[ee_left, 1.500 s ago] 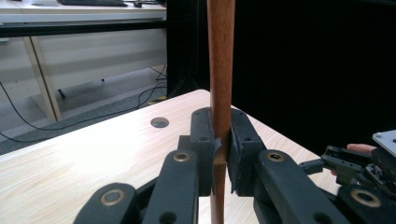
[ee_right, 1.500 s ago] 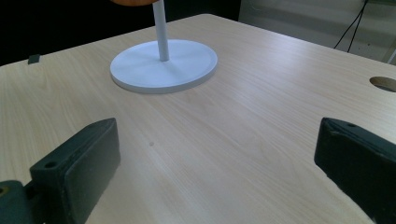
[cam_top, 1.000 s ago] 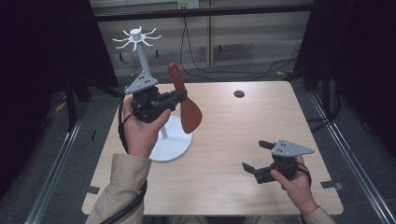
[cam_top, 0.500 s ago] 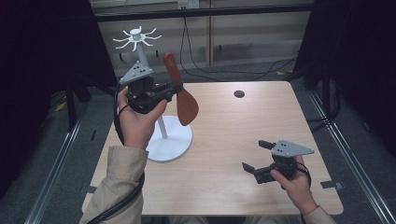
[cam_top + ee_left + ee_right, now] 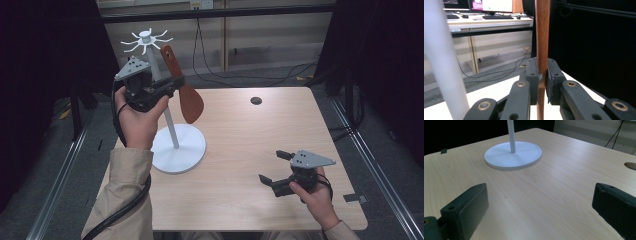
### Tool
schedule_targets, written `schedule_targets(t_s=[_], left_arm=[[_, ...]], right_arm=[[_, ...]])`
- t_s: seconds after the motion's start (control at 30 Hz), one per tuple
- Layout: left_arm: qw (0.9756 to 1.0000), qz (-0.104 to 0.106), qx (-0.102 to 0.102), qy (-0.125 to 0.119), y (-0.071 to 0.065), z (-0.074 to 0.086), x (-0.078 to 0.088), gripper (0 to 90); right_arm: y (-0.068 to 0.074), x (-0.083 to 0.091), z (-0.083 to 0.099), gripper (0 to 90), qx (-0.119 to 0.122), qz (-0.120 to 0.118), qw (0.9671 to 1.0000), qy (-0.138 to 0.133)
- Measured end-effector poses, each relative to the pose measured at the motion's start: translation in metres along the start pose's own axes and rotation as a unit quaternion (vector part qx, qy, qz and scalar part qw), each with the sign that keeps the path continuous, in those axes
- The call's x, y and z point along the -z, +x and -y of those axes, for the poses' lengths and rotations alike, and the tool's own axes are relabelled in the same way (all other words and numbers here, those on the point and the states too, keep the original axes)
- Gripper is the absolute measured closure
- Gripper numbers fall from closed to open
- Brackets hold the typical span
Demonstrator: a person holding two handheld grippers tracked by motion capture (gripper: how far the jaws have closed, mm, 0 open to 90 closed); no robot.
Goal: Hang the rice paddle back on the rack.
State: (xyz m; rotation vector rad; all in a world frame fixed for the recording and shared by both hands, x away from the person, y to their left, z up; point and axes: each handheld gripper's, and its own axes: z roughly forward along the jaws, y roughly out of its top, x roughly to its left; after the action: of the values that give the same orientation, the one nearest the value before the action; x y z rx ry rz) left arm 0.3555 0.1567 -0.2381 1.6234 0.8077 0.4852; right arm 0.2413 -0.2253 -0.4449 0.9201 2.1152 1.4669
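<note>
A brown wooden spatula (image 5: 186, 95) hangs in the air beside the white stand (image 5: 177, 150), blade down, handle tip up near the stand's spoked top (image 5: 146, 40). My left gripper (image 5: 172, 86) is shut on the spatula's handle (image 5: 542, 45); in the left gripper view both pads clamp the wood, and the stand's white pole (image 5: 444, 62) rises blurred at the left. My right gripper (image 5: 272, 167) rests low over the table's front right with its jaws wide open and nothing between them. The stand's round base (image 5: 512, 155) lies ahead of it in the right gripper view.
The light wooden table (image 5: 240, 145) has a small dark cable hole (image 5: 256, 100) at the back right. Cables trail on the floor behind it. Dark curtains and metal floor rails flank both sides. A desk with monitors (image 5: 489, 10) stands beyond.
My left hand has lifted the spatula up and toward the stand's top, keeping its grip. The right hand and its gripper have stayed put.
</note>
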Motion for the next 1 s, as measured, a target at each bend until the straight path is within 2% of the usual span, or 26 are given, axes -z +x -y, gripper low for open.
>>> schedule_targets(t_s=[0.43, 0.53, 0.7, 1.0], left_arm=[[0.9996, -0.022, 0.015, -0.004, 0.012, 0.000, -0.003, 82.5], [0.9996, -0.026, 0.014, 0.001, 0.015, 0.003, -0.004, 82.4], [0.9992, -0.036, 0.014, -0.005, 0.018, 0.007, -0.002, 82.0], [0.9991, -0.035, 0.015, -0.017, 0.021, 0.011, 0.000, 77.5]], right_arm=[[0.000, 0.000, 0.001, 0.3, 0.000, 0.001, 1.0000, 0.003], [0.000, -0.001, 0.001, 0.3, 0.000, 0.001, 1.0000, 0.004], [0.000, 0.000, 0.000, 0.3, 0.001, 0.001, 1.0000, 0.003], [0.000, 0.000, 0.000, 0.3, 0.002, 0.002, 1.0000, 0.004]])
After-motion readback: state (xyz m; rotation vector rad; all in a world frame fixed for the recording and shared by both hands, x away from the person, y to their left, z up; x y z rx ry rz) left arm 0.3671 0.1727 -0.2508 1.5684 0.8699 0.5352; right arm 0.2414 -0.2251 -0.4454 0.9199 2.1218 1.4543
